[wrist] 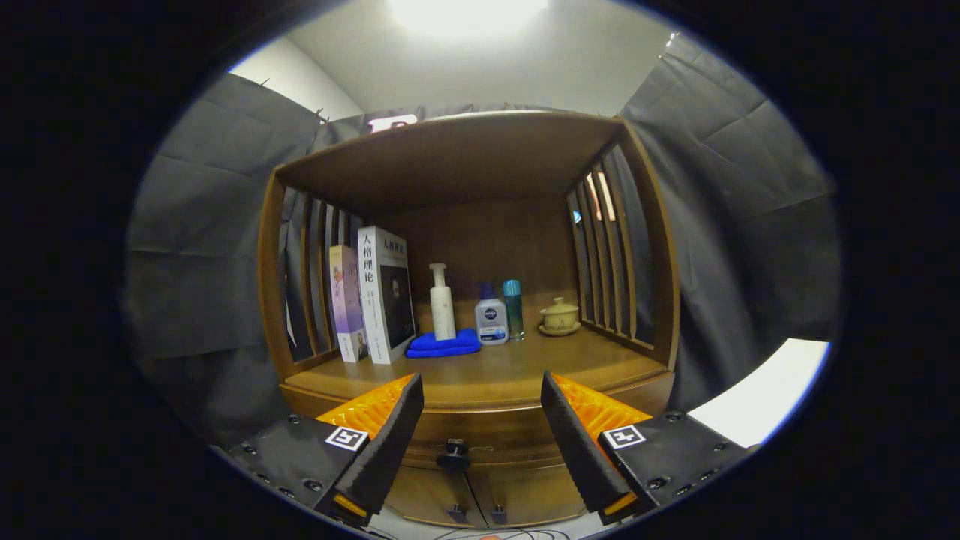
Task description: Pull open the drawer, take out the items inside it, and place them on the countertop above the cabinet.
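A wooden cabinet stands ahead of me with its drawer (480, 435) closed under the countertop (480, 371). The drawer's dark round knob (454, 454) sits low between my fingers and beyond them. My gripper (480, 394) is open, the fingers spread wide with nothing between them, some way short of the drawer front. What lies inside the drawer is hidden.
On the countertop stand two upright books (371, 296), a white pump bottle (442, 302) on a folded blue cloth (444, 344), a small white bottle (491, 316), a teal bottle (513, 307) and a lidded teacup (559, 316). Slatted sides and a top board enclose the shelf. Two lower doors (480, 495) sit under the drawer.
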